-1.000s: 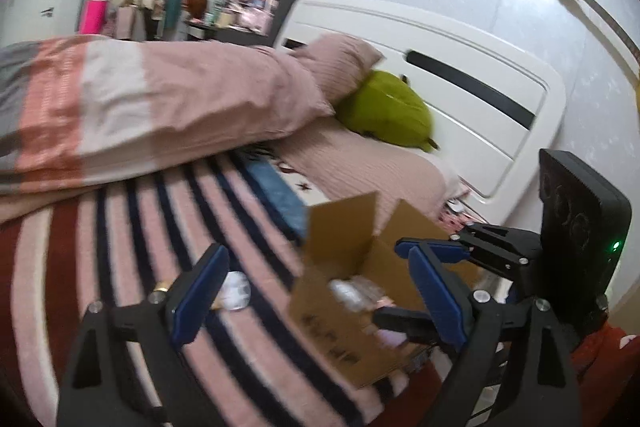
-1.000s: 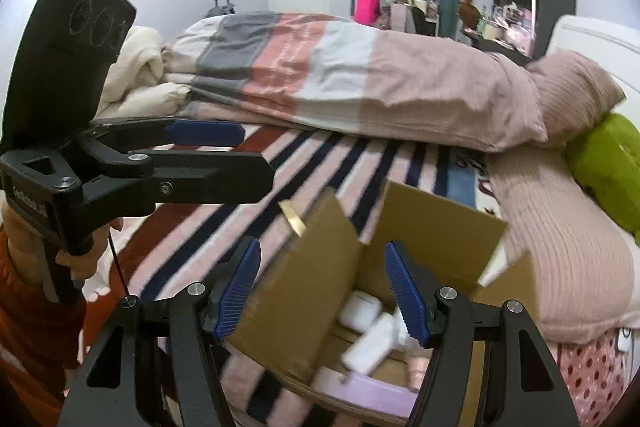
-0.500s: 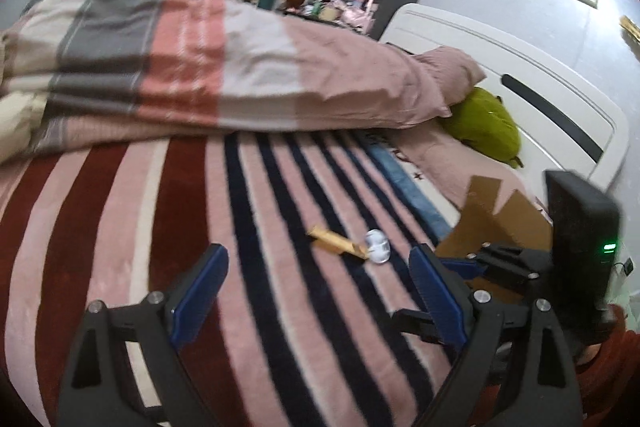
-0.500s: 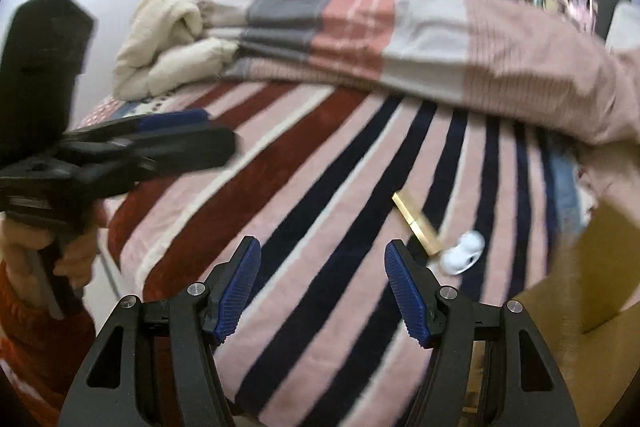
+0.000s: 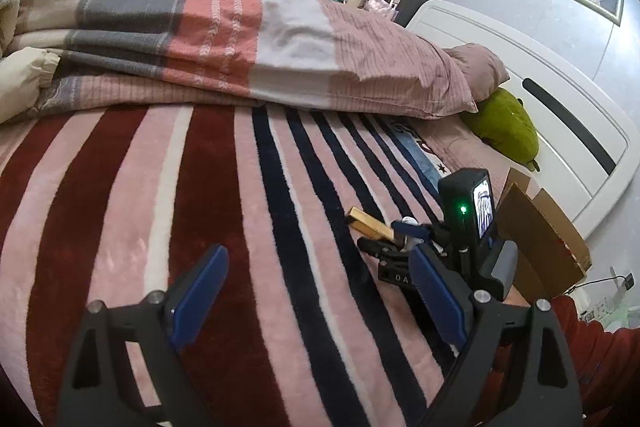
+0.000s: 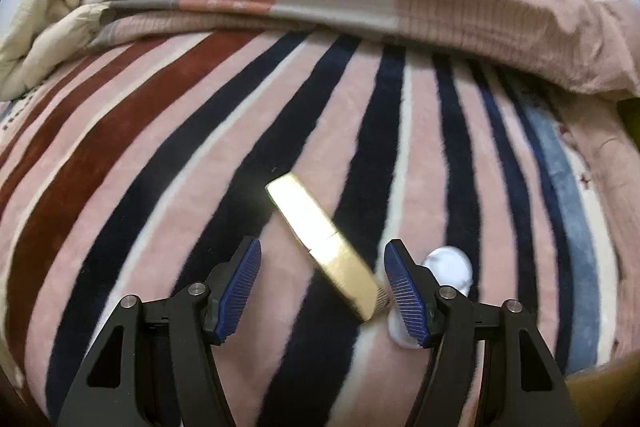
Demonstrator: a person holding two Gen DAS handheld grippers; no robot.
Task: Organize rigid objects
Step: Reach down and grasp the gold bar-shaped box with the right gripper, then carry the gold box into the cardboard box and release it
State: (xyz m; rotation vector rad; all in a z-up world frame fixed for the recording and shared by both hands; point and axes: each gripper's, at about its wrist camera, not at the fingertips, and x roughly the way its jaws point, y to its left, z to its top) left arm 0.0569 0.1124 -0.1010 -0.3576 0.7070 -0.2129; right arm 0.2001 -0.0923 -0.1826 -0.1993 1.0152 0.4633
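The right tongs were held wide open astride the gold bar on the bed, evidently for gripping, while the left tongs were kept open and empty.

bar on blanket, round object right of it

Both tools have a matte black plastic frame with triangular cut-outs and round silver screws at the joints. The left gripper has two fingers with smooth blue pads. On the right gripper the blue pads have fine ribs. Its body carries a black camera block with a green light, a small lit screen and white letters "DA". The sleeve is dark red.
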